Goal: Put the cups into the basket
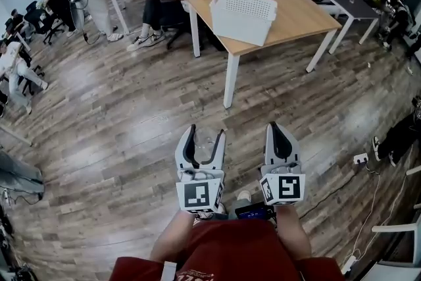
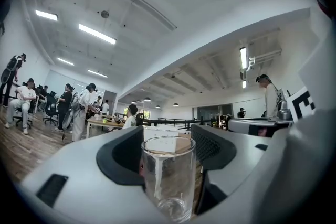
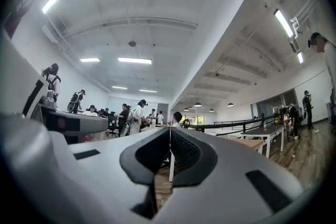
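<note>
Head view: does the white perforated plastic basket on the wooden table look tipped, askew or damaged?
Nothing stands out. The white perforated plastic basket sits level on the light wooden table, near its closer edge, and shows no damage from here. The clear glass cup stands upright in the left claw and looks empty.

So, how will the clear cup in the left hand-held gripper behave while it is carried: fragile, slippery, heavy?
The glass cup looks rigid and probably fragile: its walls are clear and thin. Its smooth sides may slip in the left hand-held gripper, which grips it only at the sides. It looks empty, so it is likely light.
</note>
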### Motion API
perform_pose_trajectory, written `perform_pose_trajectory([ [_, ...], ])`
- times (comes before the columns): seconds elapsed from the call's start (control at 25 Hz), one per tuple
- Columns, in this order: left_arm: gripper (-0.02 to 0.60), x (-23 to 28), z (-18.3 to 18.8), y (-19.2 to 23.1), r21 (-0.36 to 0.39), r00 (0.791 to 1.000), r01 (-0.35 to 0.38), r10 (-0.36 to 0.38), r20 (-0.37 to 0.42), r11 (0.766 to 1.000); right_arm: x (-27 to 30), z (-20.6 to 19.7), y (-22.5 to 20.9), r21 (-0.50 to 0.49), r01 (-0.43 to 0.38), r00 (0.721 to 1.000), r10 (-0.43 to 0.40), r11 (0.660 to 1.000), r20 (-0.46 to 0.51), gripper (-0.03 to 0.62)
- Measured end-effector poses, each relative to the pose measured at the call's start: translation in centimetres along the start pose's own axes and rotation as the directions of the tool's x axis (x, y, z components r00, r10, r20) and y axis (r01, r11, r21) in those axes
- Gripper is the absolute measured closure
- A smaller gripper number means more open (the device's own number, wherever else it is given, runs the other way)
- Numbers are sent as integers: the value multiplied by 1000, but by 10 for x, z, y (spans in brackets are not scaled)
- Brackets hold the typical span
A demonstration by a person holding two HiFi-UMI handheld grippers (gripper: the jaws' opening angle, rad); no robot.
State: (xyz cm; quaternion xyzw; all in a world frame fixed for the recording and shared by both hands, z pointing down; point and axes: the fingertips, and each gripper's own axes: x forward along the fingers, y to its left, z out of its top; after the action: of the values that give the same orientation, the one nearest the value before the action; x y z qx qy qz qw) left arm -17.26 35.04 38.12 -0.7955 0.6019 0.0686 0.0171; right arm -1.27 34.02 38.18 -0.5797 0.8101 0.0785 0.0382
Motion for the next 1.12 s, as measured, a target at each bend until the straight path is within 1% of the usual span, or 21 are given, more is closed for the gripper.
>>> perform_pose_trajectory([
  [0.16, 291, 8, -2, 0, 9, 1000, 3, -3, -6, 1000, 8, -4, -5, 18, 9, 1000, -9, 1000, 3, 583],
  [0.48, 291, 45, -11, 1, 19, 1000, -2, 3, -20, 1000, 46, -9, -23, 23, -12, 1000, 11, 1000, 17, 583],
  [0.92, 291, 119, -17, -12, 19, 999, -1, 2, -37, 1000, 96, -27, -71, 37, -20, 1000, 21, 999, -15, 583],
  [1.12, 291, 152, -18, -22, 24, 999, -5, 6, -39, 1000, 117, -32, -100, 63, -11, 1000, 12, 998, -21, 583],
])
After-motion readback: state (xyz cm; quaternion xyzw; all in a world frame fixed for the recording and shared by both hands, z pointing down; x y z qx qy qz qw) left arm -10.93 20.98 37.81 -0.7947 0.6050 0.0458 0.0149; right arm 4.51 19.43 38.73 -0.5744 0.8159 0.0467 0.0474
